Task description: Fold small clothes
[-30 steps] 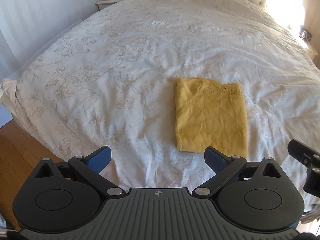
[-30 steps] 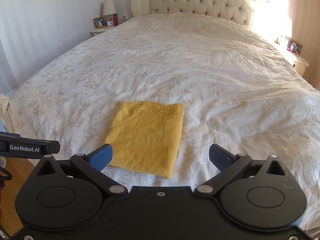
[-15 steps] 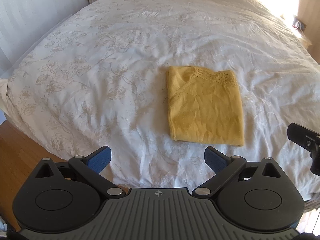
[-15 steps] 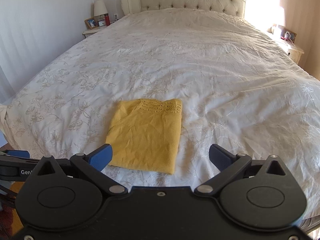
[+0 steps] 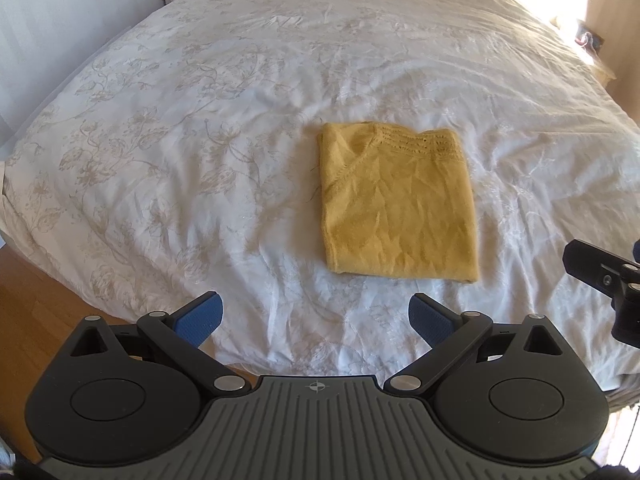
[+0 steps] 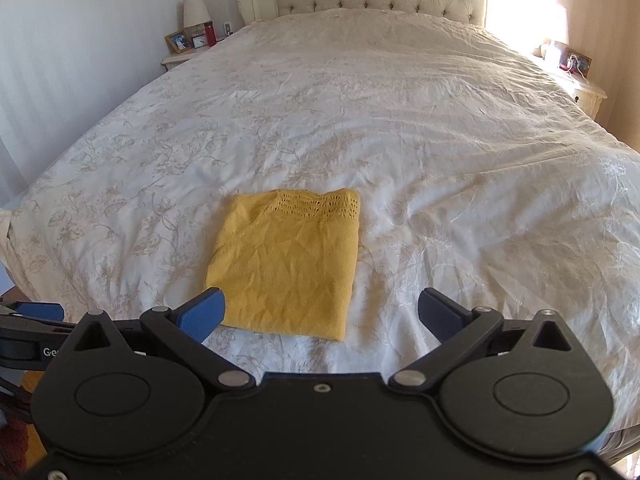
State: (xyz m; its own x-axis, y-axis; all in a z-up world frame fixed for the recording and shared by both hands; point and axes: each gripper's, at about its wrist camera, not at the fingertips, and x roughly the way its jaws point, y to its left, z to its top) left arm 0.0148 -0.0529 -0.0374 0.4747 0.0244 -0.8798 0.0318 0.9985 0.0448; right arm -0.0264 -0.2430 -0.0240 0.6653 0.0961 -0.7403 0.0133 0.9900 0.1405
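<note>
From the foot of the bed, the far left corner holds a nightstand (image 6: 188,54) with a lamp (image 6: 195,14), a framed photo and a red bottle. The floral bedspread (image 6: 400,120) runs wide and a little rumpled.

The left gripper (image 5: 316,320) hangs over the near edge of the bed, jaws spread wide, holding nothing. Just ahead and slightly right of it lies the yellow garment (image 5: 396,208), already a neat rectangle, its lacy knit band at the far end and a diagonal seam showing near its left edge. It rests flat near the foot of the bed, well clear of both tools.

The right gripper (image 6: 322,312) is equally spread and empty, the garment lying ahead and to its left.

To my eye the fold looks done, or one halving short. If another fold is wanted, I'd pinch the two near corners together, lift only enough to clear the spread, carry them to the lace band, and lay them down square. The knit looks soft and likely to sag, so low and slow should keep the layers aligned.
</note>
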